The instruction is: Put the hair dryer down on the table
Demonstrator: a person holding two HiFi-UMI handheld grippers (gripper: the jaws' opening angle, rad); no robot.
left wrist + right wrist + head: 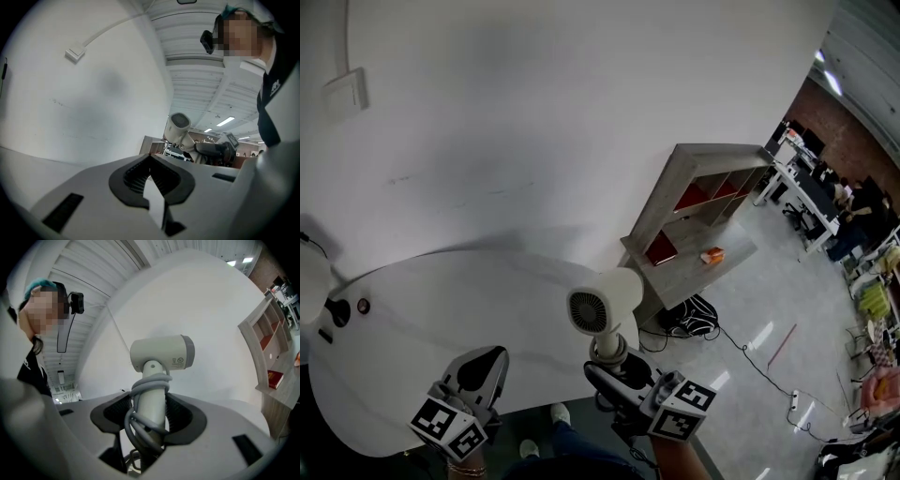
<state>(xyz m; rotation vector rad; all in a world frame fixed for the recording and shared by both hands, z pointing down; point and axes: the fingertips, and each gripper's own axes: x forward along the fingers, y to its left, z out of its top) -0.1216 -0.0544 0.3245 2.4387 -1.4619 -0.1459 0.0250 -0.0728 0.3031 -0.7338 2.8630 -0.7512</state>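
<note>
Closest in, the right claw (pixel 151 416) clamps the hair dryer (pixel 162 352) by its handle — body upright above the jaws, cord (pixel 149 383) coiled round the handle (held clear of the table (pixel 441 300)). Left of it the left claw (pixel 478 368) hovers over the white table, jaws pressed together, empty. Beyond the right claw — a wooden shelf unit (pixel 698 202).

- The cream plastic hair dryer (pixel 605 305) has a dark grille at one end and a pale grey cord (pixel 149 385) round its handle.
- The round white table (pixel 441 300) and the white wall (pixel 534 122) are plain.
- The grey left gripper (pixel 150 180) and the grey right gripper (pixel 150 416) have black pads.
- Their marker cubes (pixel 448 422) show black-and-white squares.
- The far grey wooden shelf (pixel 694 216) is red inside, with a small orange box (pixel 712 254) on it.
</note>
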